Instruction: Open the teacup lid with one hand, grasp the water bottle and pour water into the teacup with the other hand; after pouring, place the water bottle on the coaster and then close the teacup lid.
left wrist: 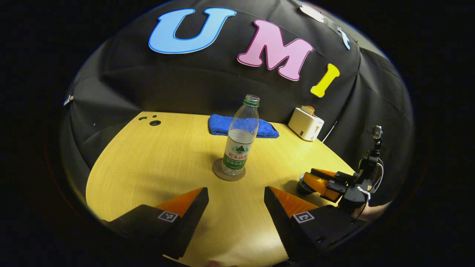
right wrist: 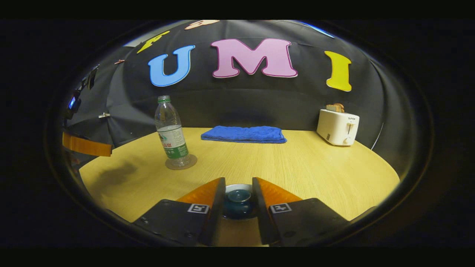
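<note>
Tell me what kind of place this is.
Likely a staged recording booth, not a real kitchen: black cloth wall behind a bare wooden table, with a few household props set out, a toaster, a folded blue towel, and a water bottle on a coaster.

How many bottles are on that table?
1: the bottle stands uncapped on a round coaster mid-table, in front of the blue towel. I see no other, though part of the table is out of sight.

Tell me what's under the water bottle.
The bottle stands upright on a round coaster, which lies flat on the table. The coaster's middle is covered by the bottle's base.
</note>
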Action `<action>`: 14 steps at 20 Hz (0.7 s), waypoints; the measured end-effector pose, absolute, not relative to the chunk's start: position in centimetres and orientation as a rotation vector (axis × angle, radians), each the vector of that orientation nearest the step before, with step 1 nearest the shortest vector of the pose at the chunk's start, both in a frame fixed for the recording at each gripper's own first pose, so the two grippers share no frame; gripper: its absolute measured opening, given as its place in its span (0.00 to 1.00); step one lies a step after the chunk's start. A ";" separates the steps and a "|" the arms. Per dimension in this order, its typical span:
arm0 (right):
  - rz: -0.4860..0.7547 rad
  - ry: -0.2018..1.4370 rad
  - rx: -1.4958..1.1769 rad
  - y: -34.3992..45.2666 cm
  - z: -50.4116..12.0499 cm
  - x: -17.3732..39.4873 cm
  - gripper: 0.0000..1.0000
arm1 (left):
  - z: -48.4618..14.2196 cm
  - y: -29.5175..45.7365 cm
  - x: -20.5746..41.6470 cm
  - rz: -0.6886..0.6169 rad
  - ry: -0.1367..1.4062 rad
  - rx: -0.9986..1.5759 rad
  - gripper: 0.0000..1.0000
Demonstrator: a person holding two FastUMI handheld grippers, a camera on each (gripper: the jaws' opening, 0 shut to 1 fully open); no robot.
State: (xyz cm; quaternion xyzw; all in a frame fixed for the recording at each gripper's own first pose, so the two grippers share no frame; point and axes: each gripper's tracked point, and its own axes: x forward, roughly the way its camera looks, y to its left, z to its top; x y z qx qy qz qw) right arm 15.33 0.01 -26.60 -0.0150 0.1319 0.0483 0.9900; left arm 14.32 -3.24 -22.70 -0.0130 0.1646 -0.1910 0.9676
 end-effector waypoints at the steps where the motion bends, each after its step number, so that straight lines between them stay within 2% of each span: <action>1: 0.096 0.249 -0.034 -0.1 -26.0 15.3 0.51 | -22.5 -3.6 14.1 -0.384 0.325 -0.024 0.96; 2: 0.097 0.233 -0.035 -0.1 -25.4 15.2 0.64 | -22.1 -3.8 13.9 -0.384 0.319 -0.025 0.96; 5: 0.099 0.230 -0.031 -0.4 -23.0 14.2 0.85 | -20.6 -4.2 12.9 -0.334 0.293 -0.014 0.96; 6: 0.096 0.228 -0.031 -0.5 -21.5 13.5 1.00 | -19.2 -4.2 12.4 -0.307 0.261 0.000 0.96; 10: 0.074 0.223 -0.041 -2.2 -13.9 10.1 1.00 | -12.2 -3.9 9.7 -0.153 0.123 0.075 0.96; 14: 0.065 0.158 -0.045 -4.4 -5.4 6.7 1.00 | -6.0 -5.3 4.7 -0.059 0.047 -0.023 0.96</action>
